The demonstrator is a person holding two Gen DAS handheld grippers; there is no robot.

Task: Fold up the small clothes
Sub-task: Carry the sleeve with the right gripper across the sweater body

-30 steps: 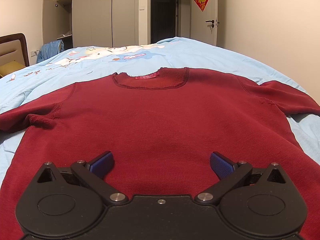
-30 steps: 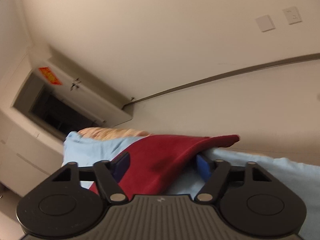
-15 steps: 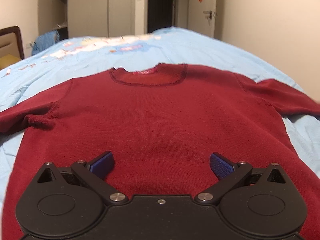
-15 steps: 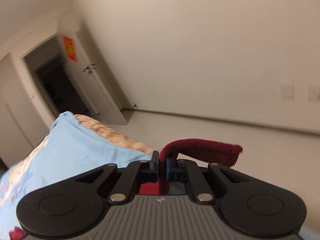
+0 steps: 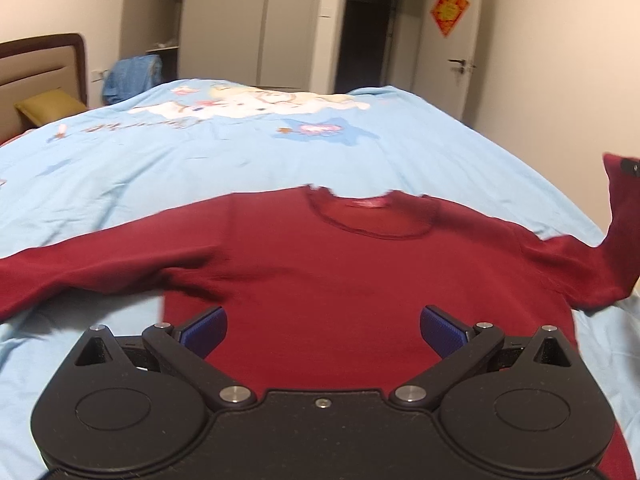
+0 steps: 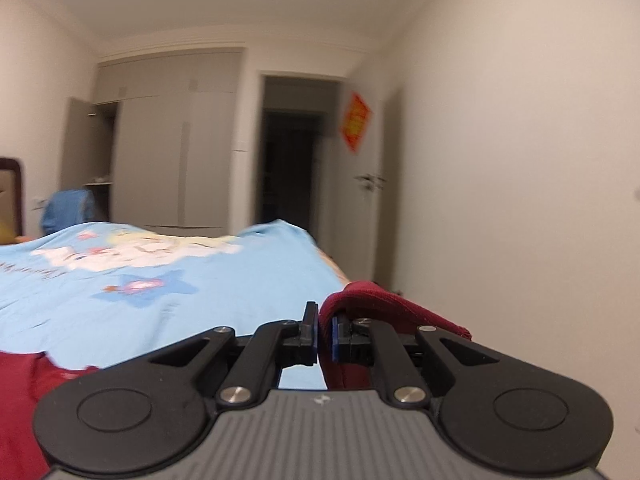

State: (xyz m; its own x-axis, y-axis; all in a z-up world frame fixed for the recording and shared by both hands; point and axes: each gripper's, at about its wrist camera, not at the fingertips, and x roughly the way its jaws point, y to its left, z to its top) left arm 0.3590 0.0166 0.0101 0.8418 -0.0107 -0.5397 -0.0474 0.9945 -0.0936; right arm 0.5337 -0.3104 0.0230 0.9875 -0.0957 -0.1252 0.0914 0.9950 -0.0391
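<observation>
A dark red knit sweater (image 5: 340, 276) lies flat, front up, on the light blue bedspread (image 5: 240, 160), collar toward the far side. My left gripper (image 5: 322, 330) hovers open over the sweater's lower body, its blue pads (image 5: 204, 326) wide apart with nothing between them. In the right wrist view my right gripper (image 6: 325, 338) is shut on the cuff of the sweater's right sleeve (image 6: 380, 308), which drapes over its right finger. That sleeve (image 5: 620, 220) rises off the bed at the right edge of the left wrist view. The left sleeve (image 5: 80, 276) lies stretched out on the bed.
The bed's right edge runs close to a beige wall (image 6: 520, 200). Beyond the bed stand grey wardrobes (image 5: 248, 20), a dark open doorway (image 5: 364, 36) and a door with a red decoration (image 5: 450, 8). A headboard and yellow pillow (image 5: 52, 106) sit at the far left.
My right gripper shut on the right sleeve's cuff and lifted it, swinging round toward the bed. The left gripper stayed open and pulled back and up from the sweater.
</observation>
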